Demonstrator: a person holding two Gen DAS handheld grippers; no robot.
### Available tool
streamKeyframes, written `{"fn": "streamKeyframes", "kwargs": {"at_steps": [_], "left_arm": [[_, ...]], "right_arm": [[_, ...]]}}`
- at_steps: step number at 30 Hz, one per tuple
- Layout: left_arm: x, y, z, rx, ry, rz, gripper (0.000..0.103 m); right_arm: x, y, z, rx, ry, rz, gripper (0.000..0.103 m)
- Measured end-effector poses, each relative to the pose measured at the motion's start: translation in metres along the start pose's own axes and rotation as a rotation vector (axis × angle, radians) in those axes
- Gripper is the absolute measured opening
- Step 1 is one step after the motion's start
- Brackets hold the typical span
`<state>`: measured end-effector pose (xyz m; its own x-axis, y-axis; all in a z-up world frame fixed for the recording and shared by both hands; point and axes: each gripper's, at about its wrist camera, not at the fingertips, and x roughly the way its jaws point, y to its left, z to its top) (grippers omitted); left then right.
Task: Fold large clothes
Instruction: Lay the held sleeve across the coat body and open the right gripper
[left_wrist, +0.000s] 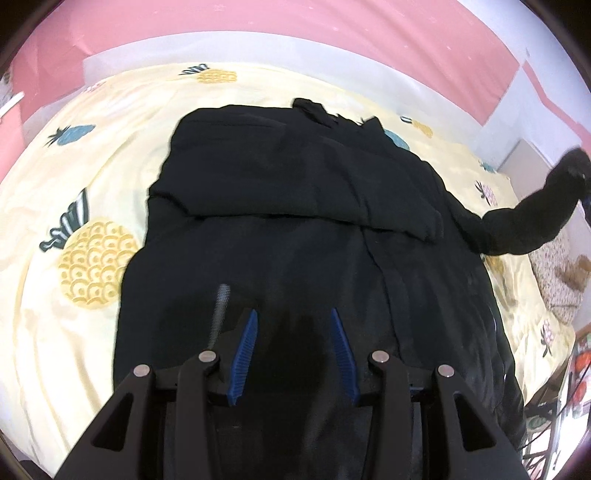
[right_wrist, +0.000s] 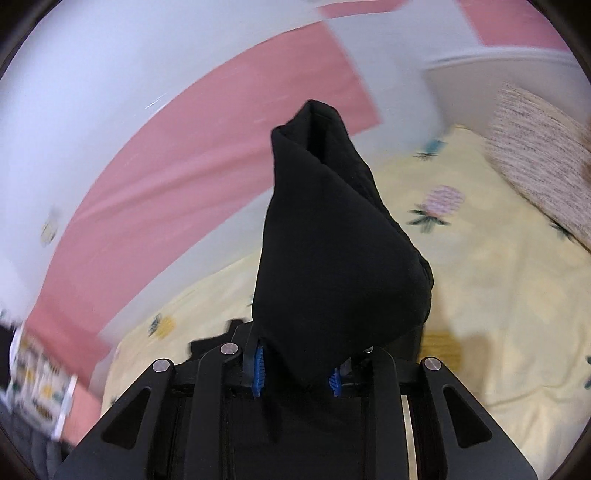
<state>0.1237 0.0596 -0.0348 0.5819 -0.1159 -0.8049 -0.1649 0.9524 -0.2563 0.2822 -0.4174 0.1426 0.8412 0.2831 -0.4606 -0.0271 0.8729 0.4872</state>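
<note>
black garments: 1, a big jacket spread on the bed
sleeves lifted off the bed: 1
grippers: 2, left and right
blue finger pads on the left one: 2
pineapple-print sheets: 1
speckled pillows: 1

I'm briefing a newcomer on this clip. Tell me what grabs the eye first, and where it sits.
A big black jacket sprawls across the middle of the pale yellow pineapple-print bedsheet. At its right, one sleeve is lifted off the bed, pinched in the right gripper. The left gripper hangs over the jacket's near edge, its blue fingers apart.
</note>
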Motion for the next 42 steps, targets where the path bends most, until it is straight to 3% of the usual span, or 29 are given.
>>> {"fn": "streamKeyframes", "kwargs": {"at_steps": [7,12,20,23,24,26,28,32,34,37,39,40,41,42], "left_arm": [[-0.001,0.039,-0.004,-0.078,-0.009,0.005,0.043],[0.0,0.066,-0.007,-0.12,-0.009,0.016,0.043],[0.005,0.097,-0.01,-0.158,-0.001,0.031,0.043],[0.006,0.103,-0.009,-0.161,0.0,0.032,0.043],[0.006,0.104,-0.008,-0.162,-0.001,0.032,0.043],[0.005,0.104,-0.006,-0.162,-0.006,0.029,0.043],[0.004,0.101,-0.002,-0.16,-0.01,0.02,0.043],[-0.001,0.085,0.016,-0.138,-0.034,-0.006,0.043],[-0.003,0.074,0.028,-0.109,-0.059,-0.022,0.05],[0.0,0.051,0.05,-0.06,-0.087,-0.053,0.05],[0.004,0.032,0.066,-0.022,-0.104,-0.073,0.05],[0.007,0.02,0.075,0.003,-0.115,-0.085,0.05],[0.01,0.01,0.082,0.024,-0.125,-0.095,0.05],[0.014,-0.003,0.092,0.05,-0.14,-0.108,0.05]], "right_arm": [[0.053,0.096,-0.038,-0.145,0.119,0.109,0.026],[0.119,0.159,-0.105,-0.284,0.267,0.143,0.026],[0.207,0.198,-0.231,-0.45,0.512,0.095,0.029],[0.226,0.193,-0.252,-0.474,0.57,0.068,0.036],[0.224,0.195,-0.252,-0.475,0.572,0.077,0.041],[0.213,0.197,-0.246,-0.447,0.584,0.175,0.069],[0.199,0.203,-0.238,-0.434,0.58,0.246,0.072],[0.155,0.193,-0.209,-0.413,0.47,0.307,0.072],[0.139,0.169,-0.191,-0.372,0.41,0.265,0.072],[0.126,0.117,-0.166,-0.318,0.342,0.137,0.072],[0.123,0.076,-0.154,-0.265,0.323,0.05,0.064],[0.123,0.063,-0.149,-0.249,0.316,0.016,0.049],[0.121,0.036,-0.142,-0.215,0.298,-0.048,0.043],[0.12,0.018,-0.138,-0.187,0.284,-0.083,0.043]]}}
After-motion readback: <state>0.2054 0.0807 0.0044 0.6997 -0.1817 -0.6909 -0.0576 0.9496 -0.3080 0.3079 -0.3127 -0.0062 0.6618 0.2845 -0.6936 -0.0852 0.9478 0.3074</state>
